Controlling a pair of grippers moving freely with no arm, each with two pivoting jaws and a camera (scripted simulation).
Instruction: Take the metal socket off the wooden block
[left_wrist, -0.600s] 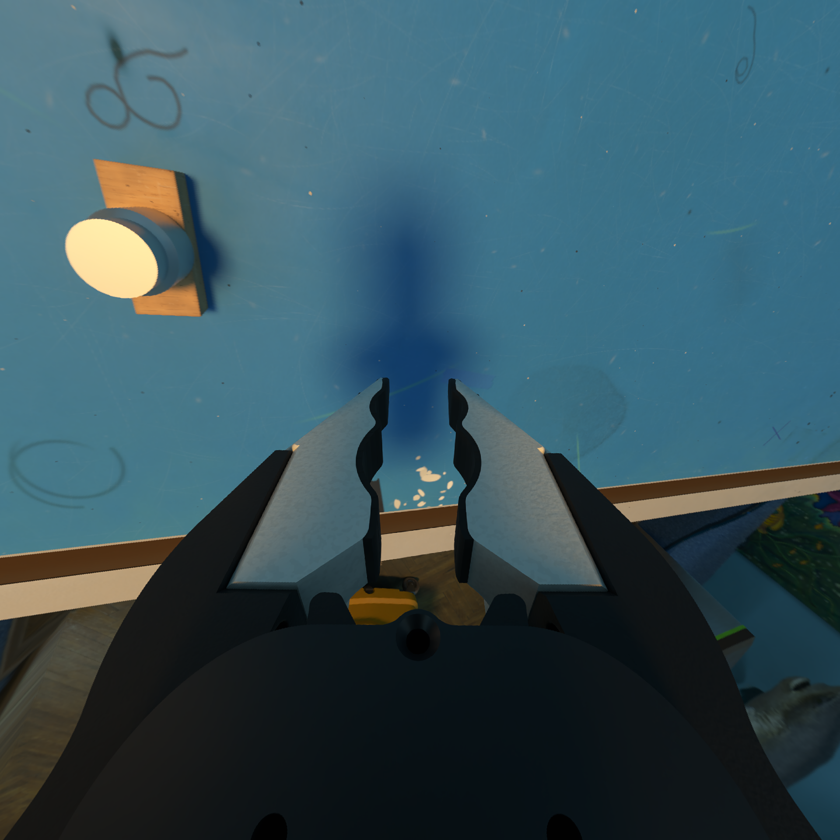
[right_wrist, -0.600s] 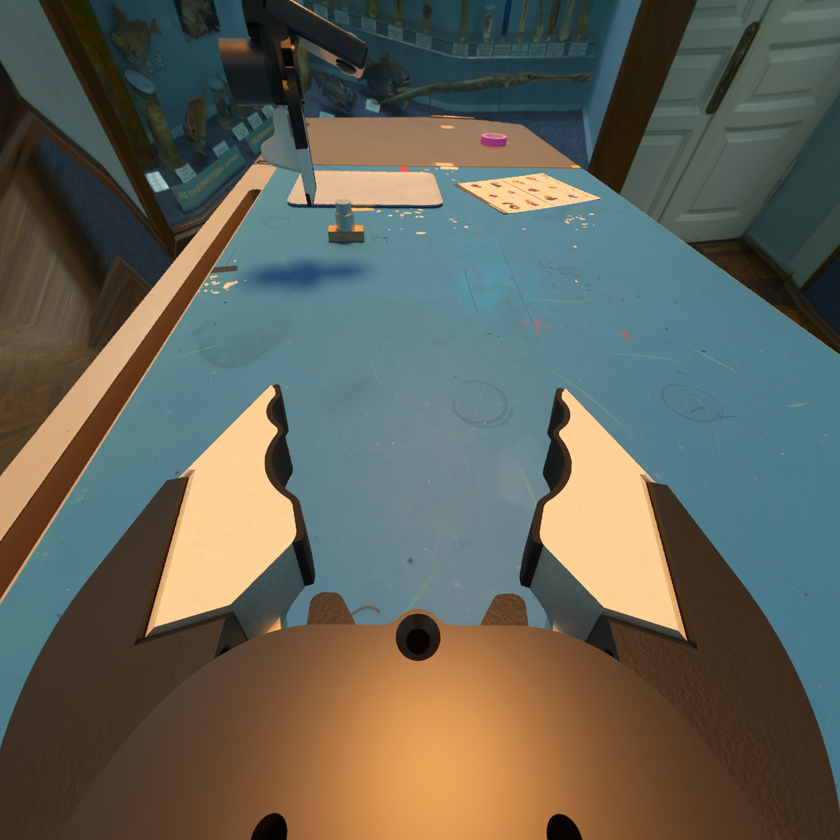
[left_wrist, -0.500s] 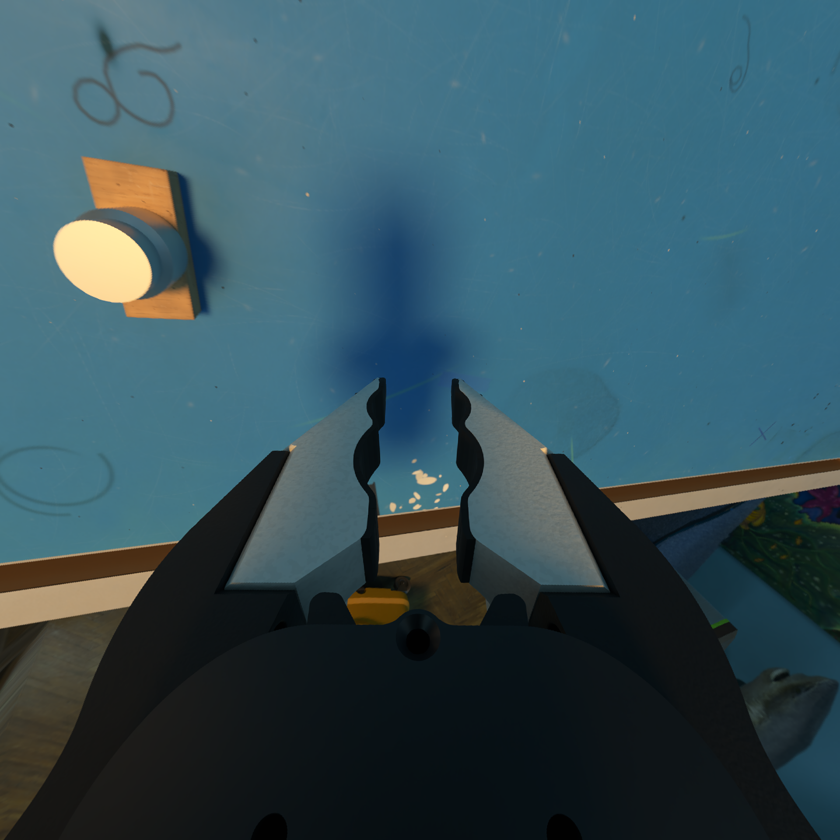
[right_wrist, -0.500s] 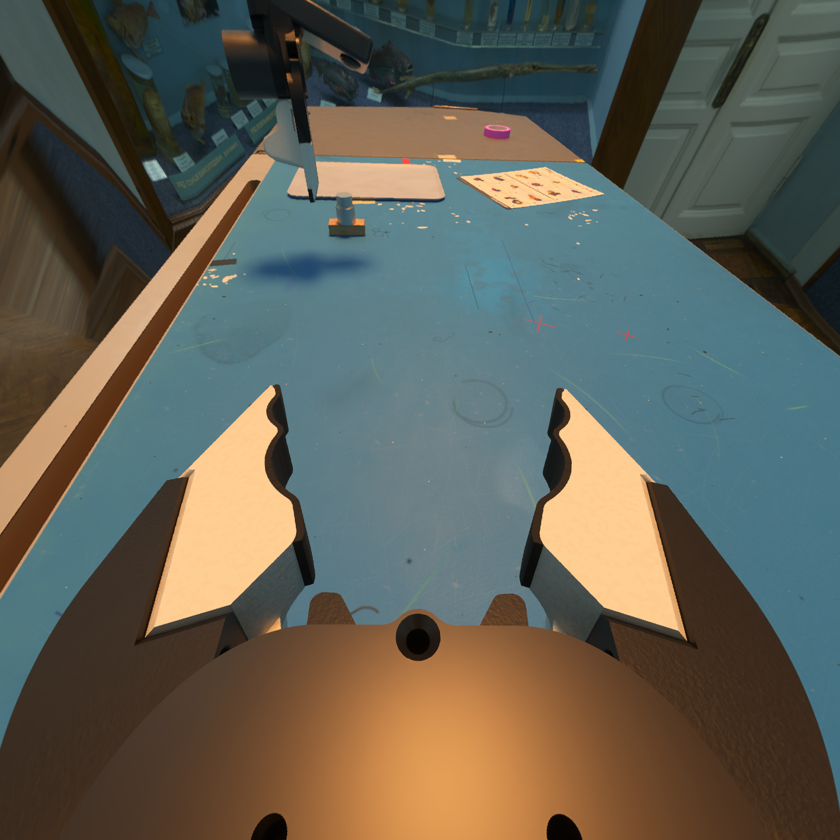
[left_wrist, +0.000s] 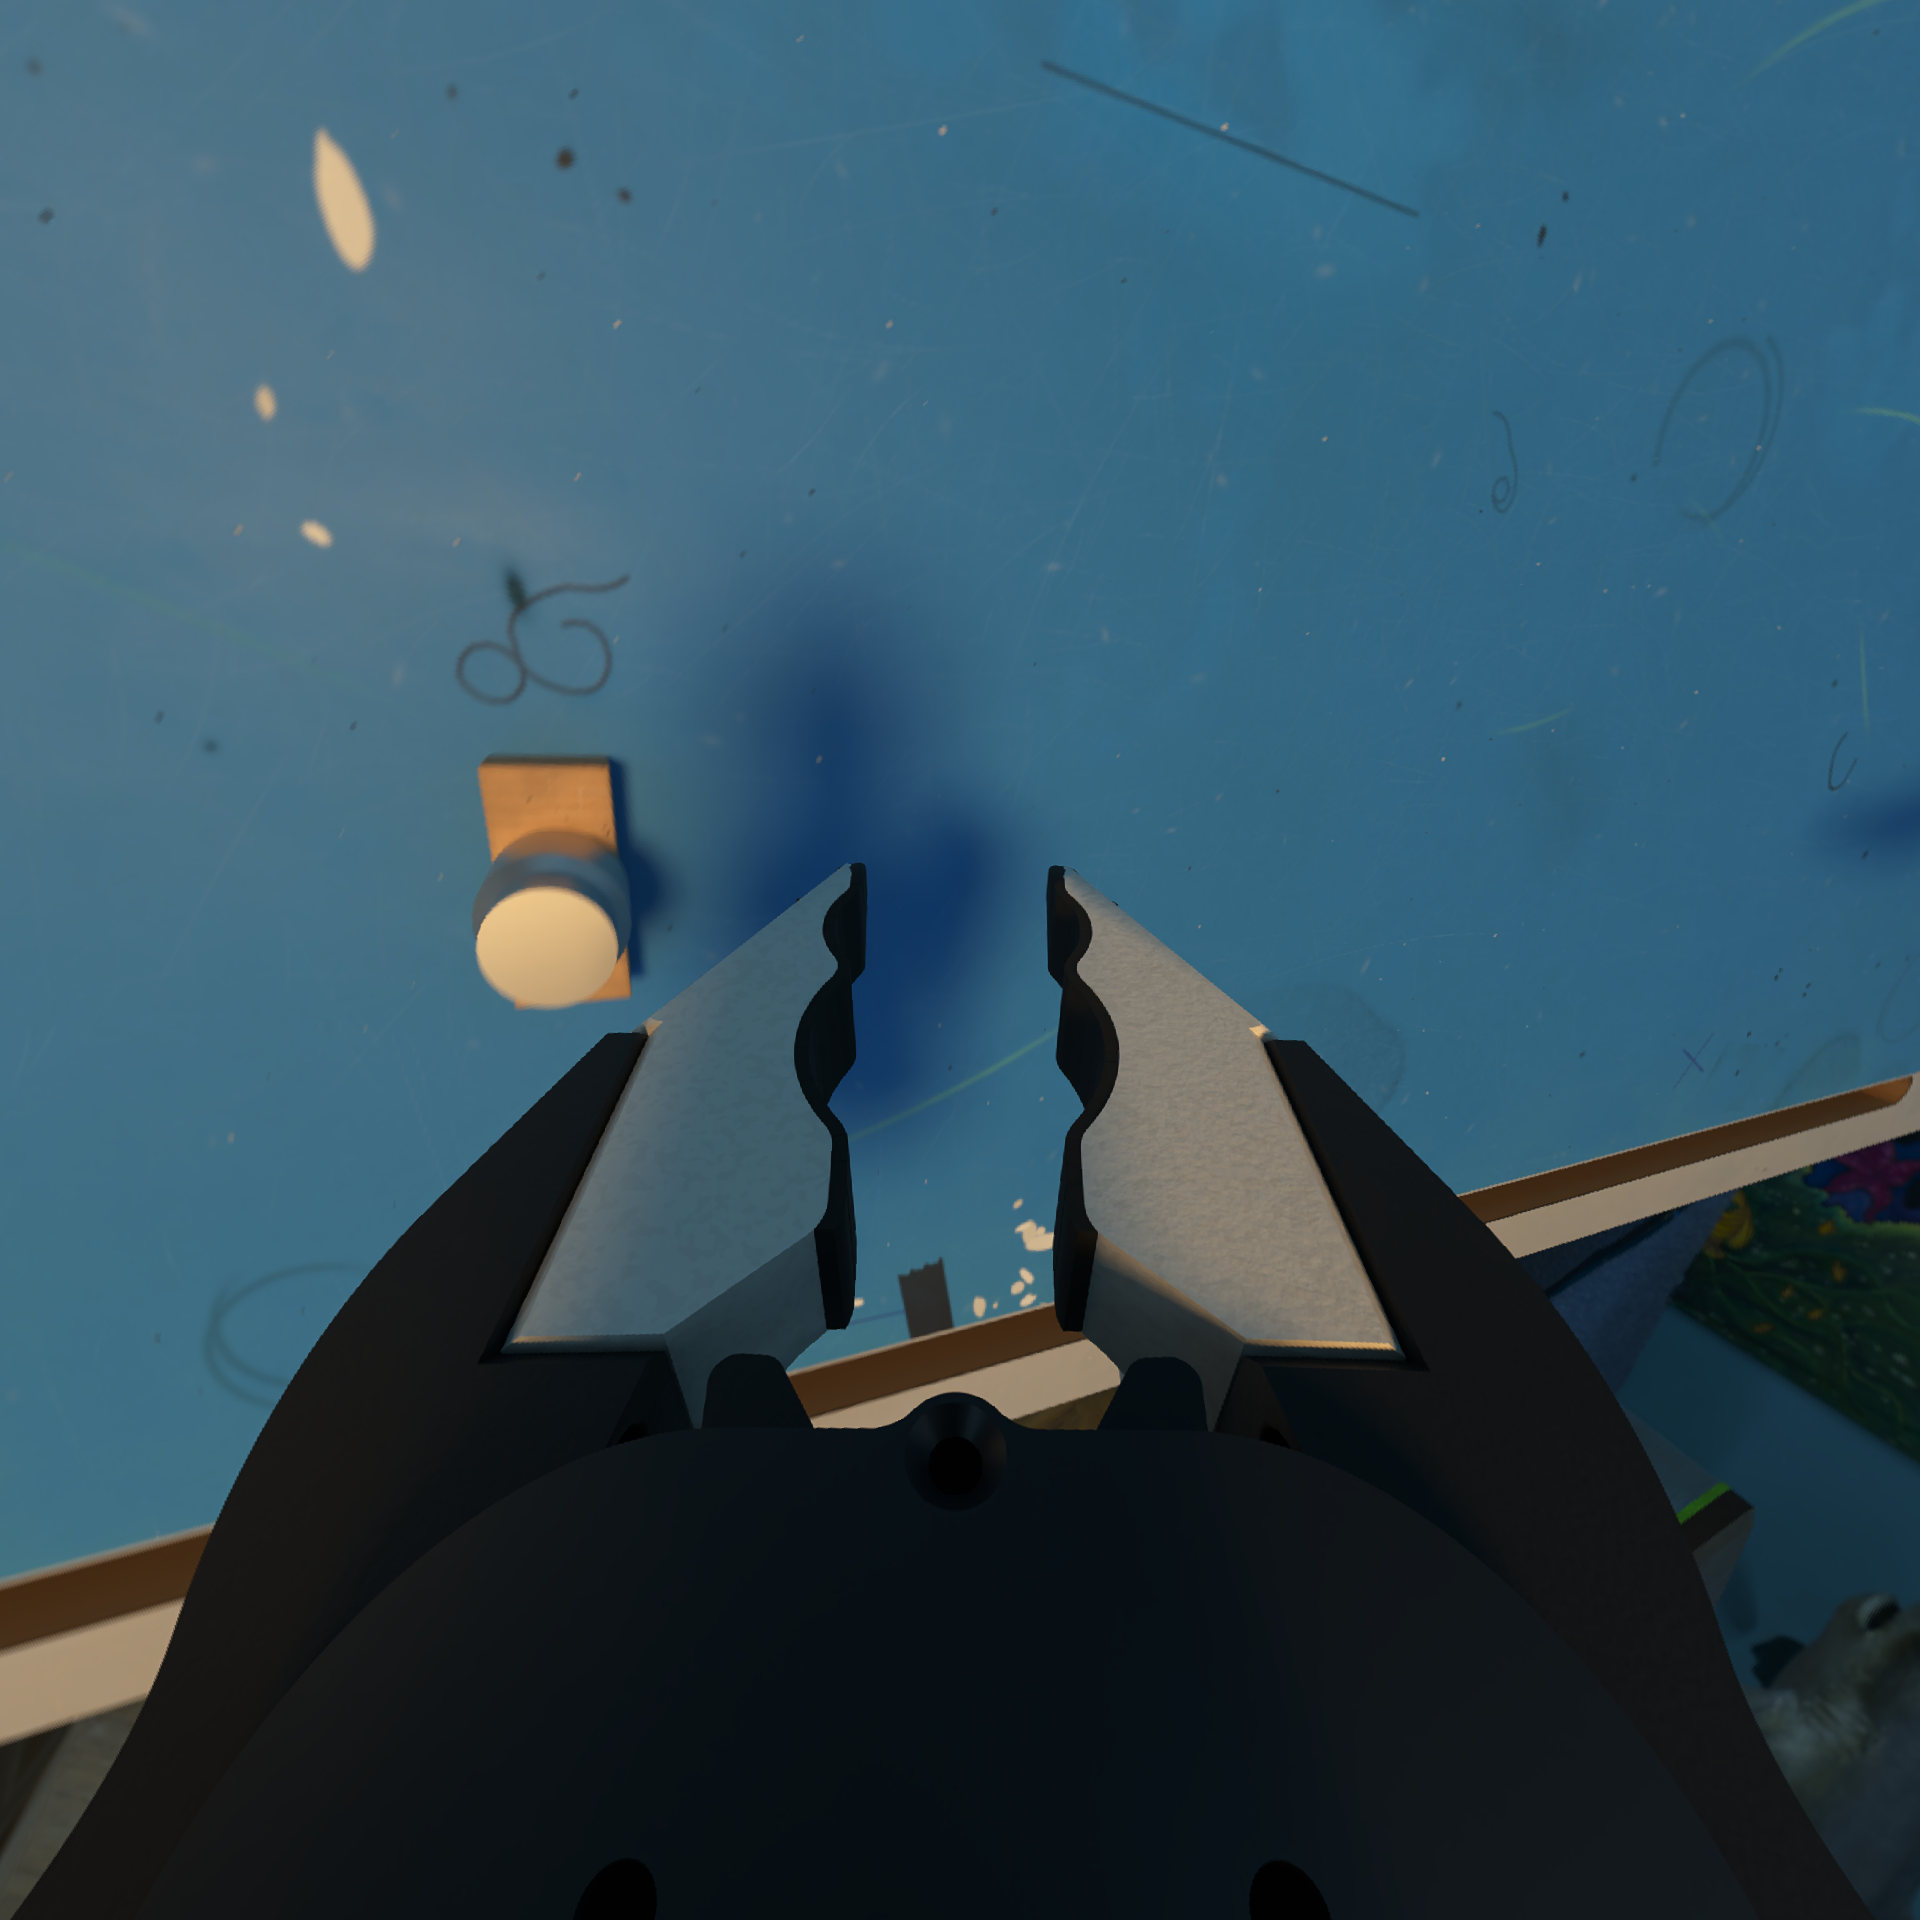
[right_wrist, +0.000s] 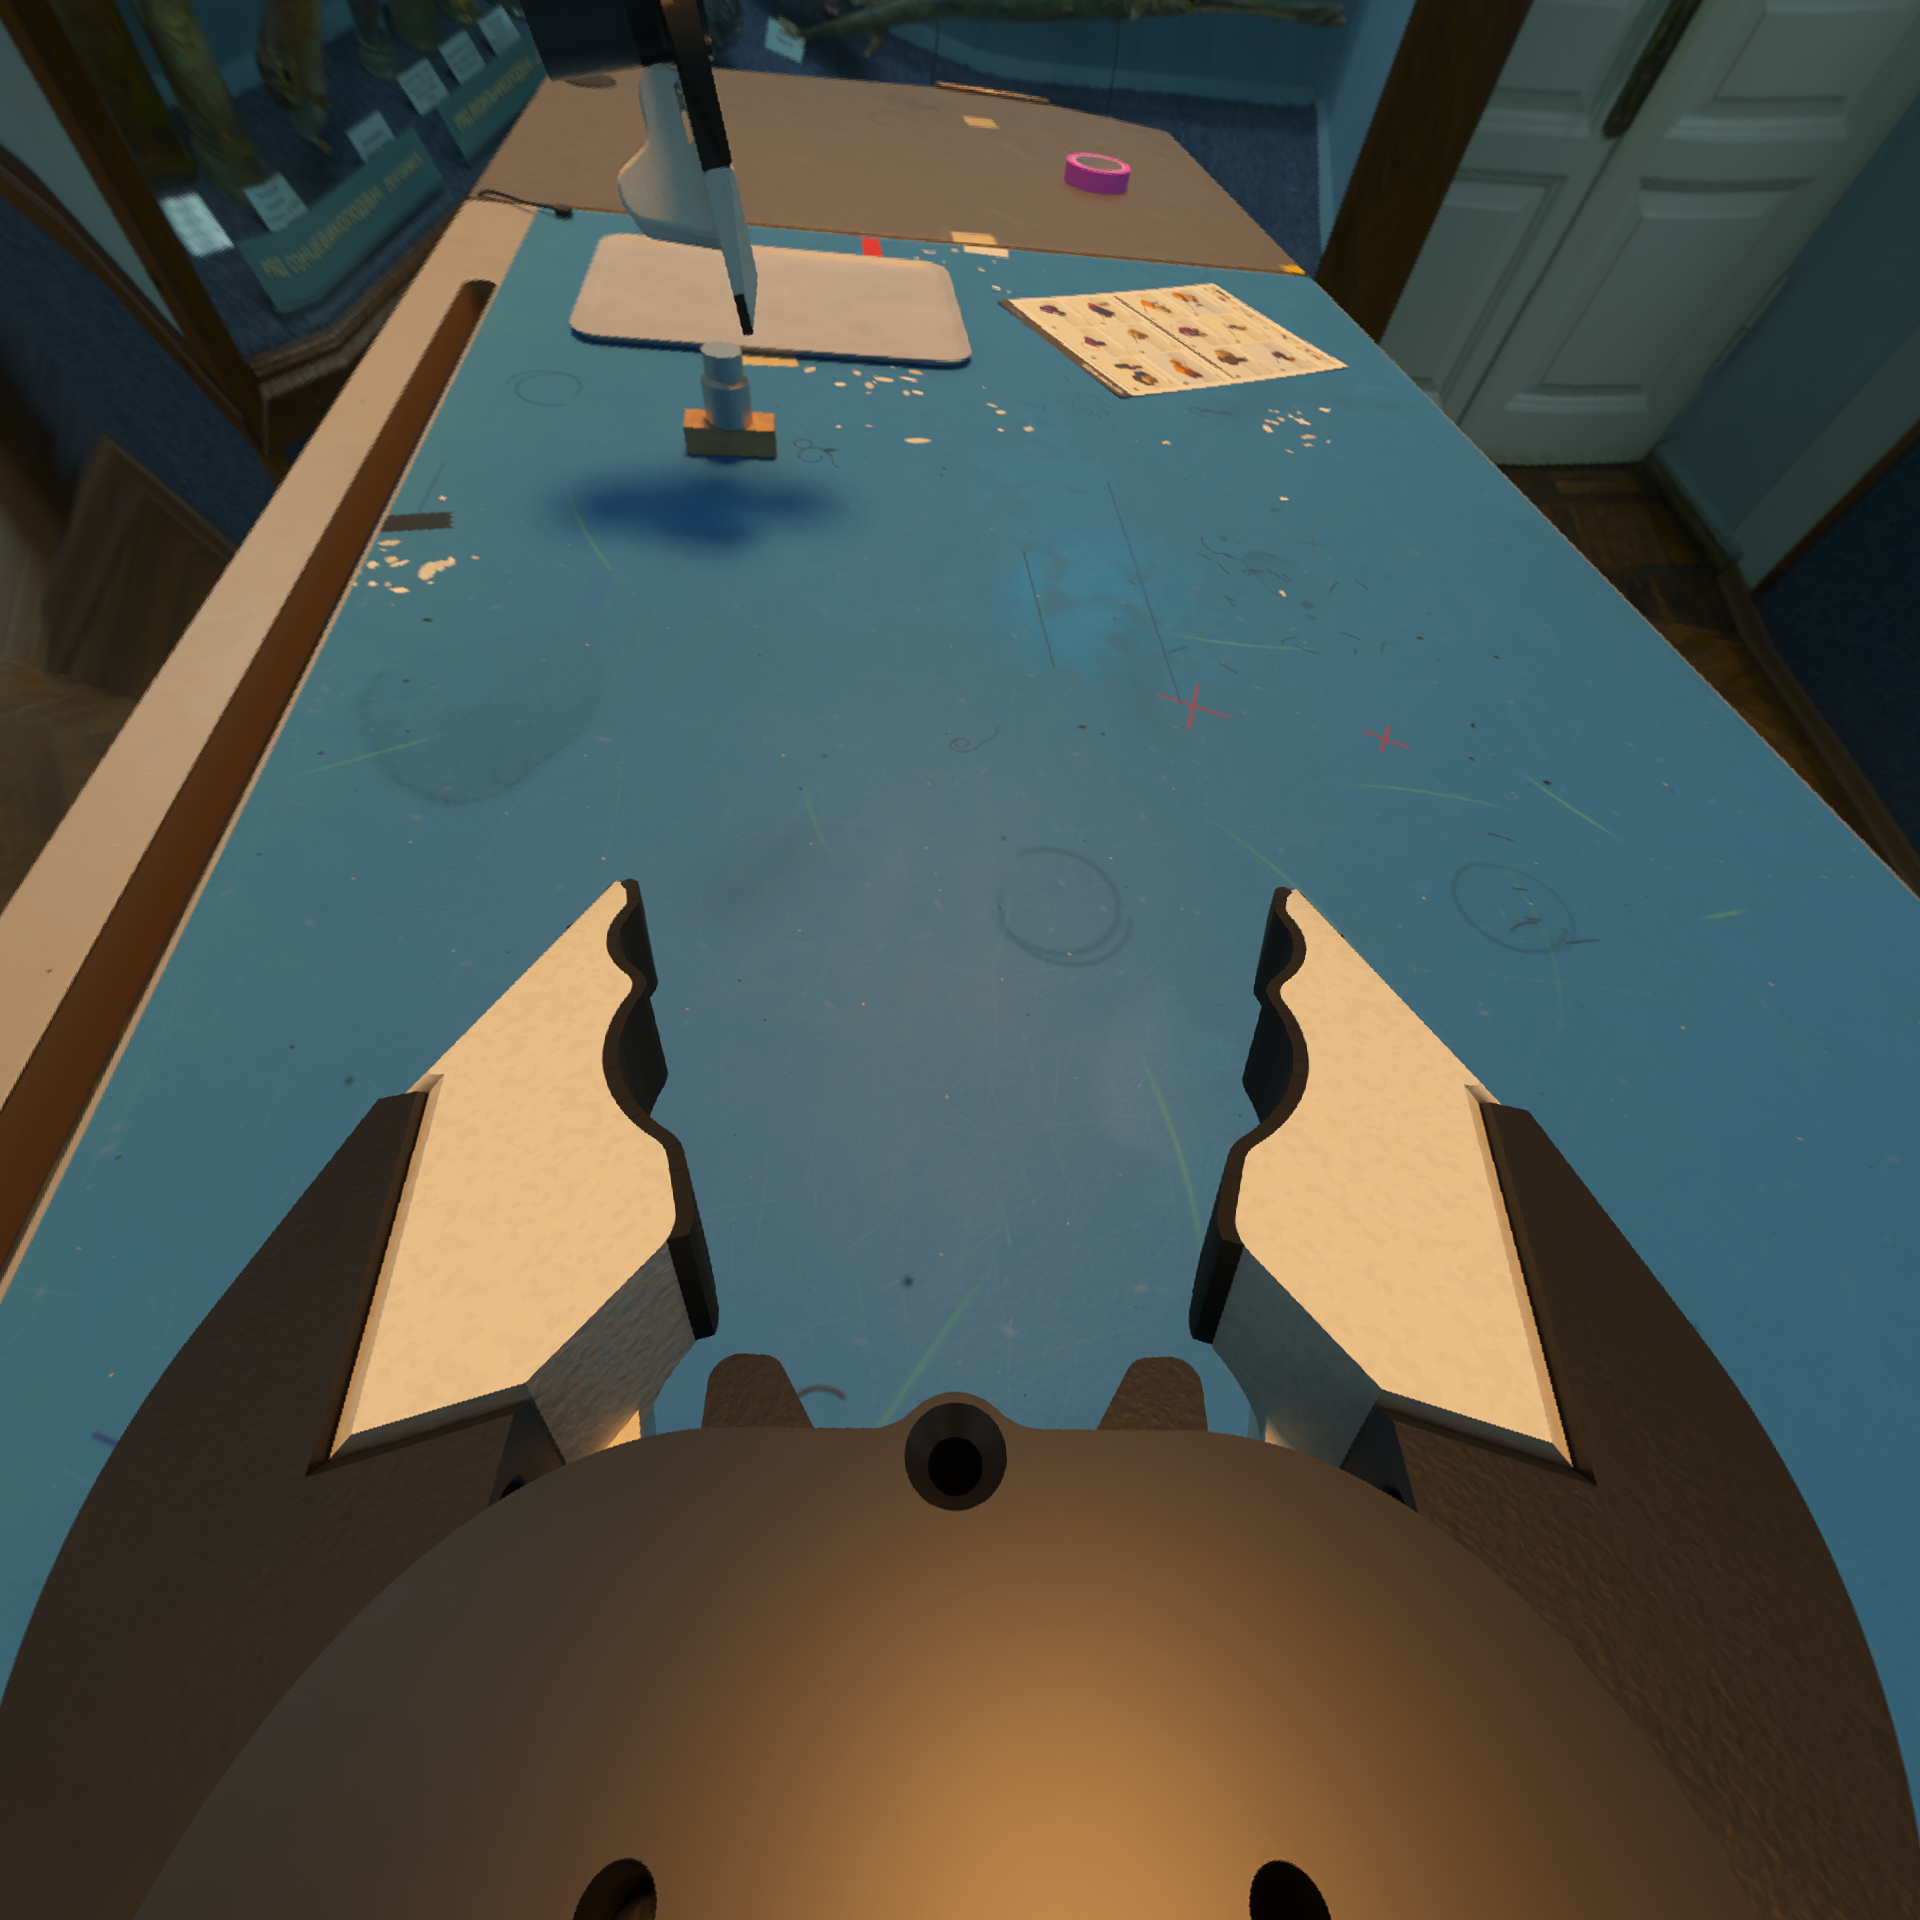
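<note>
A grey metal socket (left_wrist: 549, 935) stands upright on a small wooden block (left_wrist: 545, 810) on the blue table. In the left wrist view it lies to the left of my left gripper (left_wrist: 954, 883), which looks straight down from above, open and empty. In the right wrist view the socket (right_wrist: 724, 387) and block (right_wrist: 729, 434) are far off at the back left, with the left gripper (right_wrist: 743, 312) hanging just above them. My right gripper (right_wrist: 956, 894) is wide open and empty, low over the near table.
A grey mat (right_wrist: 774, 301) lies behind the block. A picture sheet (right_wrist: 1174, 338) lies at the back right, a pink tape roll (right_wrist: 1097, 171) on the brown table beyond. The table's wooden edge (left_wrist: 935, 1351) runs under the left gripper. White flecks dot the surface.
My left gripper has opened wider and moved so the socket and block now sit closer to its fingers. The right gripper's view has tilted down slightly; its jaws are unchanged.
</note>
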